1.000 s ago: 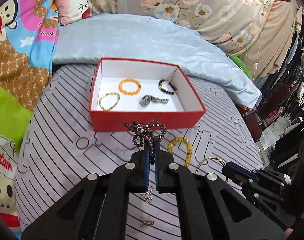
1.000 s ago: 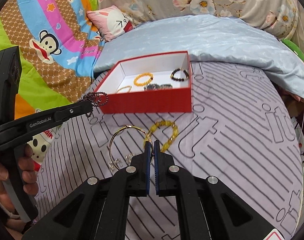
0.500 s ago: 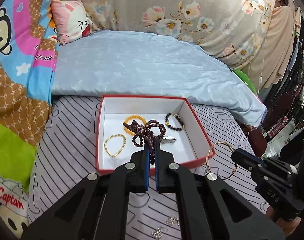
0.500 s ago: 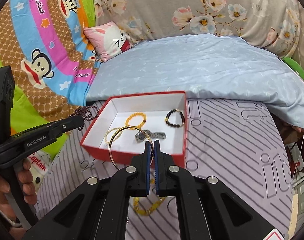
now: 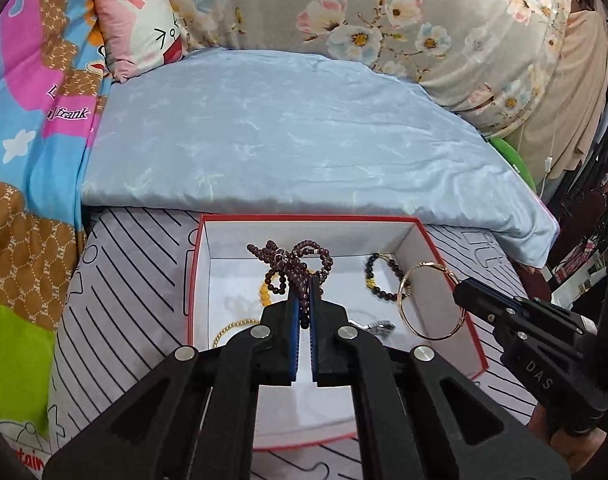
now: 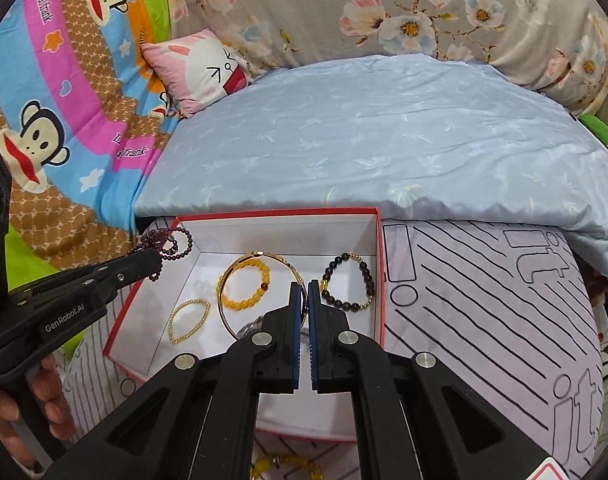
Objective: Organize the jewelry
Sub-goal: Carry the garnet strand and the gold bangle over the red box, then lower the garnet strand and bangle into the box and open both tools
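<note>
A red box (image 5: pixel 193 280) with a white inside sits on the striped bed sheet; it also shows in the right wrist view (image 6: pixel 380 280). My left gripper (image 5: pixel 302 286) is shut on a dark maroon bead necklace (image 5: pixel 291 260) and holds it over the box. My right gripper (image 6: pixel 302 288) is shut on a thin gold bangle (image 6: pixel 227 312), seen from the left wrist view (image 5: pixel 428 300) above the box's right side. Inside the box lie a yellow bead bracelet (image 6: pixel 245 286), a thin gold chain bracelet (image 6: pixel 187 320), a black bead bracelet (image 6: pixel 350 286) and a silver piece (image 5: pixel 378 326).
A yellow bead bracelet (image 6: pixel 283 466) lies on the sheet in front of the box. A light blue quilt (image 5: pixel 287 132) is folded behind the box. A pink cartoon pillow (image 5: pixel 143 36) and patterned blankets line the back and left.
Both grippers have moved forward from the sheet to over the box. The left carries the maroon necklace and the right has lifted the gold bangle off the sheet.
</note>
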`<state>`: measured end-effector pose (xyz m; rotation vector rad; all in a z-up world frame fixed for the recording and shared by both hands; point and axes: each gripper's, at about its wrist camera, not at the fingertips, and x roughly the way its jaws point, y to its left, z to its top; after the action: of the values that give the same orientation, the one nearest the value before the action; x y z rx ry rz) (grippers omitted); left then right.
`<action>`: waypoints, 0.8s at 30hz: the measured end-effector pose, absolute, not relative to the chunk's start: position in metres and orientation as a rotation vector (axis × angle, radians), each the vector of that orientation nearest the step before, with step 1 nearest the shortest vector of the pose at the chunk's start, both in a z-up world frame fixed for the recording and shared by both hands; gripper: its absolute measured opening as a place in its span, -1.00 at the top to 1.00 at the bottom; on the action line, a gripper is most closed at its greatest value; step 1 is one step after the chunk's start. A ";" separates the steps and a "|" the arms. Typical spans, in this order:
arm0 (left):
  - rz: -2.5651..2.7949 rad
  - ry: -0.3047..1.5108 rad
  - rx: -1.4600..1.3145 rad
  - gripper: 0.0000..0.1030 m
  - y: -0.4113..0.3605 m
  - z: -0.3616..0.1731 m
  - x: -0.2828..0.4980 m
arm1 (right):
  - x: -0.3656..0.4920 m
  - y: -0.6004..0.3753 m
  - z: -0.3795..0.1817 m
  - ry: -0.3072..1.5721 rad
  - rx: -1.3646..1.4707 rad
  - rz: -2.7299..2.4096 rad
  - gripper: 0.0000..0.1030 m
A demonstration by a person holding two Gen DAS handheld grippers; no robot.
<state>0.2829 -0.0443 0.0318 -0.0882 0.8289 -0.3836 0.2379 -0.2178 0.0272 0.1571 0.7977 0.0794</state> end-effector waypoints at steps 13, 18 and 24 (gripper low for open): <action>-0.371 0.874 -0.096 0.95 -0.044 0.004 0.315 | 0.280 -0.208 -0.001 0.847 0.135 0.080 0.95; -0.367 0.885 -0.086 0.94 -0.047 -0.003 0.323 | 0.288 -0.209 -0.010 0.867 0.135 0.078 0.95; -0.360 0.902 -0.073 0.88 -0.049 -0.013 0.330 | 0.292 -0.208 -0.016 0.880 0.135 0.079 0.91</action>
<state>0.3297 -0.0493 -0.0129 -0.0729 0.9023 -0.3597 0.2919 -0.2080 -0.0160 0.1352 0.8798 0.0786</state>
